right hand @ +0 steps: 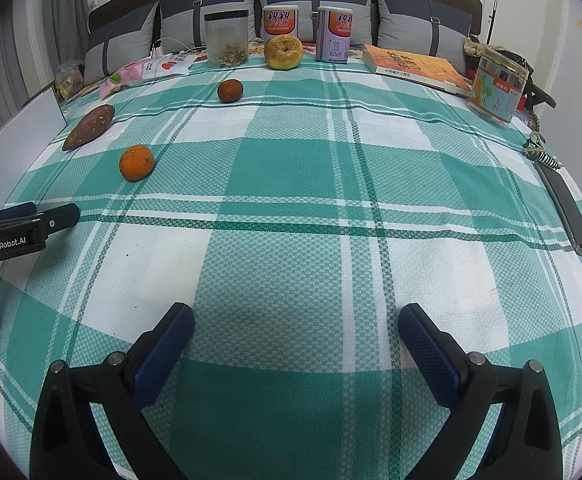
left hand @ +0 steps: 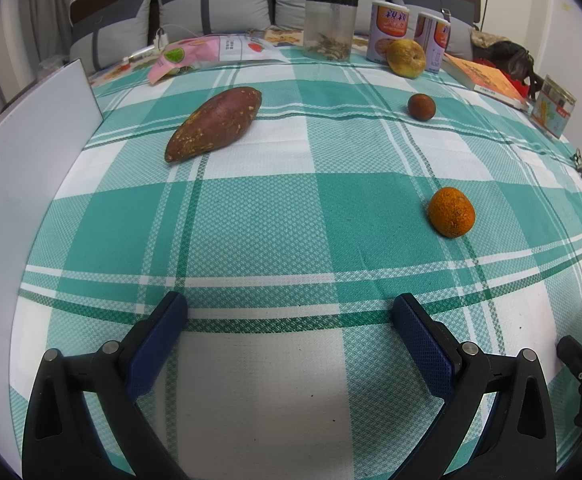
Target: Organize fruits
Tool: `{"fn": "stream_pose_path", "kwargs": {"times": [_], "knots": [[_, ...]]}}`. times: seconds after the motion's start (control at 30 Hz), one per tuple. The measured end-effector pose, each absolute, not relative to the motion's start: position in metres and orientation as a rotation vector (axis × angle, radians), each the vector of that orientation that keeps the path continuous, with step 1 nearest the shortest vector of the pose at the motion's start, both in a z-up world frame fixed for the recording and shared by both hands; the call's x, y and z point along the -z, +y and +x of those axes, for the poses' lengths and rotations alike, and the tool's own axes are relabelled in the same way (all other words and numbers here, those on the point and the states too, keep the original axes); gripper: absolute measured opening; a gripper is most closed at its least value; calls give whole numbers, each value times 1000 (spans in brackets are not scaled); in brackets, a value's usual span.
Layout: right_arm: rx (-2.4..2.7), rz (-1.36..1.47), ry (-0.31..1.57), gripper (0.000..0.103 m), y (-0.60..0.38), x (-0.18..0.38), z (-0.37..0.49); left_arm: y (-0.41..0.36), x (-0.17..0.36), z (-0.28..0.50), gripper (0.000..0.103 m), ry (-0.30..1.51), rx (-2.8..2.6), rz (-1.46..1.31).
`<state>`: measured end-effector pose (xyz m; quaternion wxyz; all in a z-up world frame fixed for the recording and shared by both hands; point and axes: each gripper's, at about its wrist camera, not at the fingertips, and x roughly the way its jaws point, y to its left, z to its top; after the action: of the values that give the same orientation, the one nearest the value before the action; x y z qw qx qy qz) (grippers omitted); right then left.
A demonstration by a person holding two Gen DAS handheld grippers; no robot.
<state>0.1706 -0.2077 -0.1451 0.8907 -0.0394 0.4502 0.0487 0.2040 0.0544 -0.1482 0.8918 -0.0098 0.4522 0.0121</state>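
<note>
Both hand-held grippers, left and right, hovering low over the checked cloth with jaws spread wide, nothing gripped, probably ready for a first pick. Fruit scattered well apart: orange closest, small brownish fruit farther back, yellow apple by the cans, sweet potato off left.
</note>
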Motion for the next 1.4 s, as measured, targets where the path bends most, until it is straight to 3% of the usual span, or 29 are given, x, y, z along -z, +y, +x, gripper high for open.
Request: {"fn": "stream_pose_path", "kwargs": {"times": [0.73, 0.83, 0.9, 1.1, 1.3, 1.33, 1.37, 1.4], "knots": [[-103, -79, 935, 102, -208, 145, 171, 53, 148, 205, 103, 941, -37, -25], [-105, -78, 936, 103, -208, 145, 171, 56, 144, 206, 102, 1019, 25, -1], [-107, -76, 937, 103, -207, 145, 171, 70, 135, 224, 102, 1107, 96, -19], [-110, -73, 936, 103, -207, 145, 171, 129, 93, 311, 101, 1134, 66, -117], [-110, -73, 936, 103, -208, 145, 171, 118, 103, 361, 99, 1141, 116, -41], [-110, -73, 936, 103, -208, 145, 171, 111, 107, 365, 98, 1143, 119, 8], [-110, -73, 936, 103, -208, 145, 171, 106, 110, 366, 79, 1144, 121, 39], [-110, -73, 936, 103, -208, 145, 171, 104, 111, 367, 52, 1151, 127, 53]]}}
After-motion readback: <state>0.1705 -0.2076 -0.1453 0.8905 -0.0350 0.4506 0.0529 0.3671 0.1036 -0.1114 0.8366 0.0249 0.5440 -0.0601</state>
